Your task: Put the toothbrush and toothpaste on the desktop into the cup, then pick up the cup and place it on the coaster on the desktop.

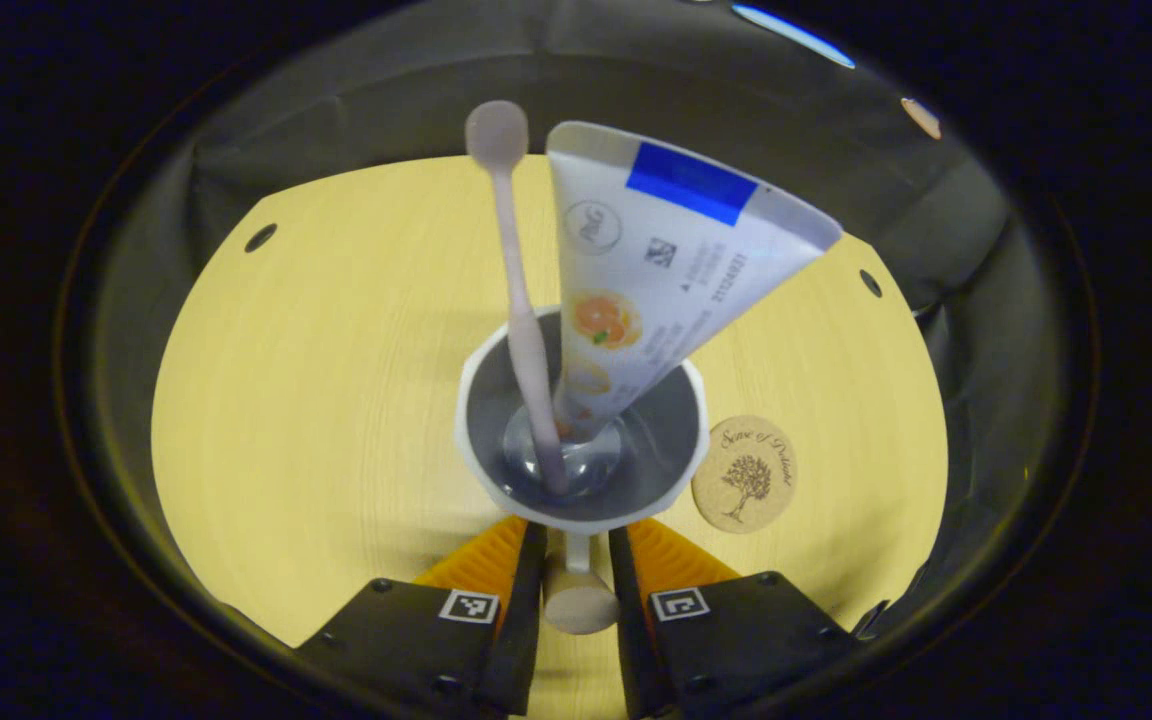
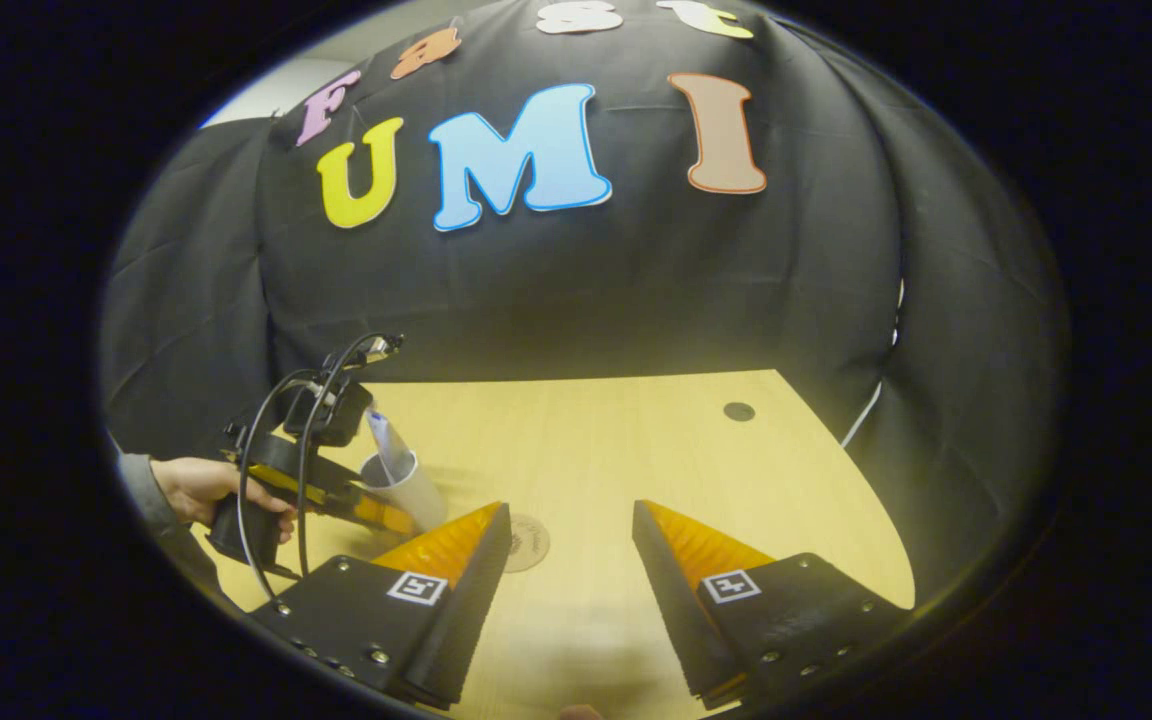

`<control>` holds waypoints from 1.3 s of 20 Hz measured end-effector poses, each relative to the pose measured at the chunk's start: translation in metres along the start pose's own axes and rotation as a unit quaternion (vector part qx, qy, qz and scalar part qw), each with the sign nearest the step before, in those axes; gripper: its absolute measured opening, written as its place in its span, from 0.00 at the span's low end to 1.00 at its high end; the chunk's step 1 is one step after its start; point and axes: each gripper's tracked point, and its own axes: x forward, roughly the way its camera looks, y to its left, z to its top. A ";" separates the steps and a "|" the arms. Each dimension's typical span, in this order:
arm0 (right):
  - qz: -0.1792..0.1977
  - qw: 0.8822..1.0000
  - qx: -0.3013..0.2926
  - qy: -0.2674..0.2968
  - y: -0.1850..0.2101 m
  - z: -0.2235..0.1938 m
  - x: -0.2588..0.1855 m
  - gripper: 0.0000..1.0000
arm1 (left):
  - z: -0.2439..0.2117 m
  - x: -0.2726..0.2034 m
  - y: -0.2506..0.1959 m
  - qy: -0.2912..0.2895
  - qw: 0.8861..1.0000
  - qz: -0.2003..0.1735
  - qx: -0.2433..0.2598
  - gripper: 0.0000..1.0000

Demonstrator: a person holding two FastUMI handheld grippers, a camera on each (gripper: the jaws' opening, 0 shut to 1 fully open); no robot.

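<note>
Left gripper (image 1: 576, 560) clamped on the handle of the cup (image 1: 584, 430), toothbrush (image 1: 521, 300) and toothpaste (image 1: 656, 270) inside, coaster (image 1: 744, 474) just beside with bare desk (image 1: 316, 380) around, while right gripper (image 2: 568, 560) hangs spread apart.

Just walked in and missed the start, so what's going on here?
A person is working two handheld grippers. The left gripper is shut on the handle of the cup, which already holds the toothbrush and toothpaste. The coaster lies bare beside it. The right gripper hangs open, holding nothing.
</note>
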 end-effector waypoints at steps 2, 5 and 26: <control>-0.004 1.000 0.006 0.002 -0.004 -0.001 -0.002 0.78 | -0.003 -0.001 -0.001 0.008 1.000 0.005 0.008 0.42; -0.010 1.000 0.014 0.005 -0.011 -0.007 -0.005 0.77 | -0.004 0.001 -0.003 0.002 0.999 0.007 0.033 0.36; -0.049 0.997 0.052 0.005 -0.053 -0.023 -0.039 0.78 | 0.009 -0.034 -0.110 -0.065 0.988 -0.041 0.135 0.29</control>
